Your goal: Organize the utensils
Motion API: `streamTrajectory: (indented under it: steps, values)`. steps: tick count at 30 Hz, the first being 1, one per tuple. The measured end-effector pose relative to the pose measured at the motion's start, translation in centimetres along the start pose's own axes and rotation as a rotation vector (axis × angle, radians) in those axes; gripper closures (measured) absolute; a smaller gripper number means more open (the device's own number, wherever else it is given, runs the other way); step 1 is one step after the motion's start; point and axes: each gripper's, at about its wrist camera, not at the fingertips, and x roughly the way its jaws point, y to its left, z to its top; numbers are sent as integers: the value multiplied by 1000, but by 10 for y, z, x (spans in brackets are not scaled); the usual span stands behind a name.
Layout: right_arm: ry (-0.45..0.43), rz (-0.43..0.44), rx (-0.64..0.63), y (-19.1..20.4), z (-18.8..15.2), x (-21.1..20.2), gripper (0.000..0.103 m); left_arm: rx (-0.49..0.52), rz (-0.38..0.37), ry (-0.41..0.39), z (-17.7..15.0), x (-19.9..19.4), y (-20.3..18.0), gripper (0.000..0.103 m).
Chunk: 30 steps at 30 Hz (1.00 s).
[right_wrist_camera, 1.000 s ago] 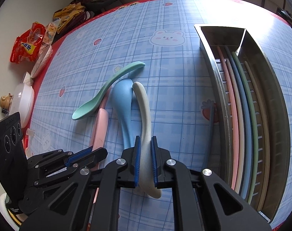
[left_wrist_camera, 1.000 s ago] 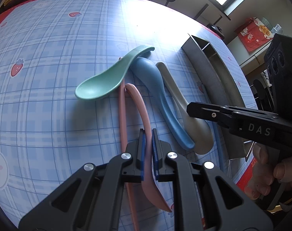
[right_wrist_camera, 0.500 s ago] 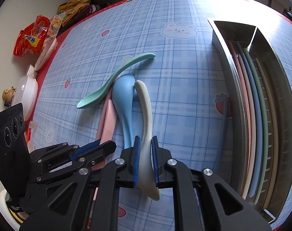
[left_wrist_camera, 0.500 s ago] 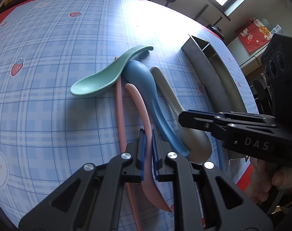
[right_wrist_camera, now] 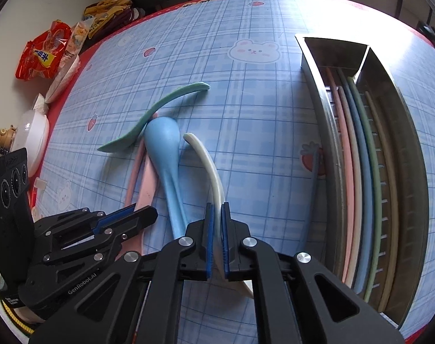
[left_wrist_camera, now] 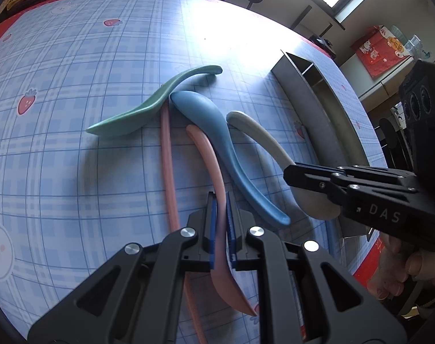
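Observation:
Several plastic spoons lie together on the blue checked tablecloth. My left gripper [left_wrist_camera: 221, 200] is shut on the handle of the pink spoon [left_wrist_camera: 207, 157], whose bowl sticks out under the jaws. My right gripper [right_wrist_camera: 216, 209] has its jaws closing, and the pads press on the cream spoon [right_wrist_camera: 207, 166], which is tilted with its handle tip raised. The blue spoon [right_wrist_camera: 163, 143] lies between them, bowl down. The green spoon [right_wrist_camera: 160, 106] rests across its far end. In the left wrist view the right gripper [left_wrist_camera: 292, 172] covers the bowl of the cream spoon [left_wrist_camera: 257, 134].
A long steel tray [right_wrist_camera: 317, 100] on the right holds several coloured chopsticks [right_wrist_camera: 360, 172]. A blue chopstick [right_wrist_camera: 315, 169] lies against its outer wall, and a pink chopstick [left_wrist_camera: 167, 157] beside the spoons. Snack bags [right_wrist_camera: 42, 54] and a white bowl [right_wrist_camera: 31, 134] sit beyond the table's left edge.
The cream spoon has swung away from the blue spoon, with its handle tip now farther right and raised. The left gripper and the pink spoon have stayed put.

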Motion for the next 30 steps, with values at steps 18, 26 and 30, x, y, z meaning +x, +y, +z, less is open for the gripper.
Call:
streamTrajectory:
  steps: [18, 26, 30]
  values:
    - [-52, 55, 61, -7, -14, -15, 97, 4, 29, 34, 4, -4, -9, 92]
    - [-122, 116, 111, -19, -24, -44, 97, -6, 33, 4, 4, -35, -19, 92]
    - [-166, 116, 132, -32, -28, -60, 97, 14, 48, -12, 7, -46, -29, 92]
